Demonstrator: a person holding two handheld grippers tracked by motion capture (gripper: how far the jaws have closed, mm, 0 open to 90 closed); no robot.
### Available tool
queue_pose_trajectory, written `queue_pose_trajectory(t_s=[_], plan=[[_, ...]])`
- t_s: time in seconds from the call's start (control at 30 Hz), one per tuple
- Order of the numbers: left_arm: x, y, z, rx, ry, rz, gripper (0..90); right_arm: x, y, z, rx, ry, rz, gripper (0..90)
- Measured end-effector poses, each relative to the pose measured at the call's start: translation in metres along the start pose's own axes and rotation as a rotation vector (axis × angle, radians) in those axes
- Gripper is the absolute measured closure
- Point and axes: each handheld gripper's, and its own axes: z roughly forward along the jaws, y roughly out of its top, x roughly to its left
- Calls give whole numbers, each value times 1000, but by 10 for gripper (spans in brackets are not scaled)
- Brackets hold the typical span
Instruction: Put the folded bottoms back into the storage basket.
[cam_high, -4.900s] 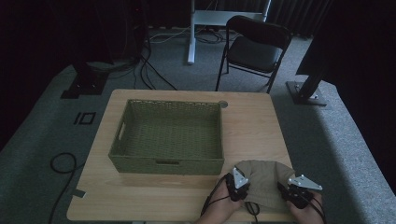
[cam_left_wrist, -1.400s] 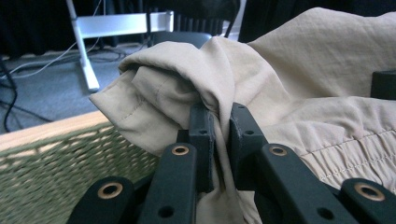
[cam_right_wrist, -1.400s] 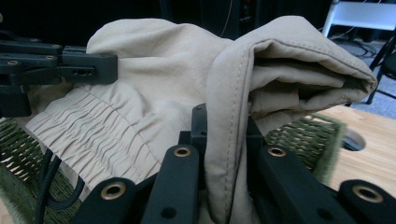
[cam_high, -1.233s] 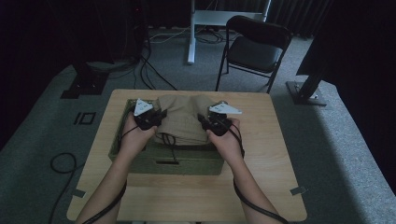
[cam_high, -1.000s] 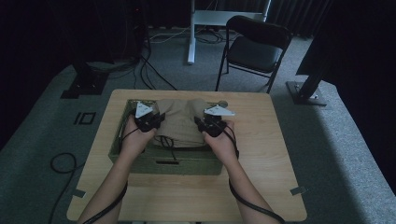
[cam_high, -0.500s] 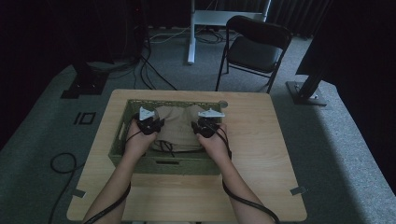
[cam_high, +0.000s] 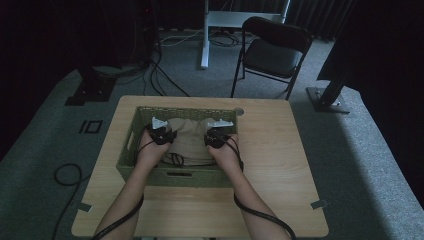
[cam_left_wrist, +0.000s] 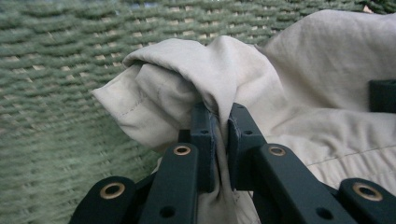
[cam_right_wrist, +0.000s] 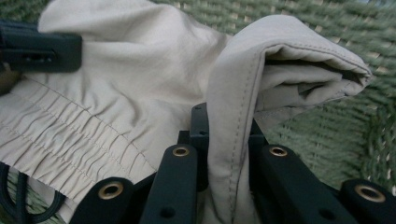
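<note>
Left gripper (cam_left_wrist: 218, 122), right gripper (cam_right_wrist: 227, 122) each clamp beige garment (cam_high: 189, 136) inside green basket (cam_high: 131, 145).

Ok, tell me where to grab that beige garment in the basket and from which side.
Take the beige garment at its folded, stitched edges, one each side, coming from above: those folds bunch thin enough to pinch, as the left tongs and right tongs do now inside the green basket.

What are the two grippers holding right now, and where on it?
Both hold the beige folded garment: left gripper pinches a bunched fold, right gripper a stitched folded edge, inside the green basket.
</note>
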Motion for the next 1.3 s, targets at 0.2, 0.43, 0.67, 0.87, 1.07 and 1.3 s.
queue_pose_trajectory(t_s=[0.2, 0.43, 0.67, 0.87, 1.07, 1.3], plan=[[-4, -7, 8, 48, -14, 4, 833, -2, -8, 11, 88, -25, 4, 801], [-5, -11, 11, 40, -1, 21, 669, -3, -8, 14, 114, -42, -44, 539], [-7, -6, 7, -39, 25, 77, 369, -11, -5, 13, 59, -3, -22, 230], [-16, 1, -6, -50, -19, 75, 234, -16, -2, 6, 1, 38, -15, 153], [-22, 9, -17, -93, -28, 59, 190, -18, 8, -9, -63, 51, -52, 139], [-28, 20, -33, -125, -56, 38, 185, -17, 15, -24, -89, 77, -72, 139]])
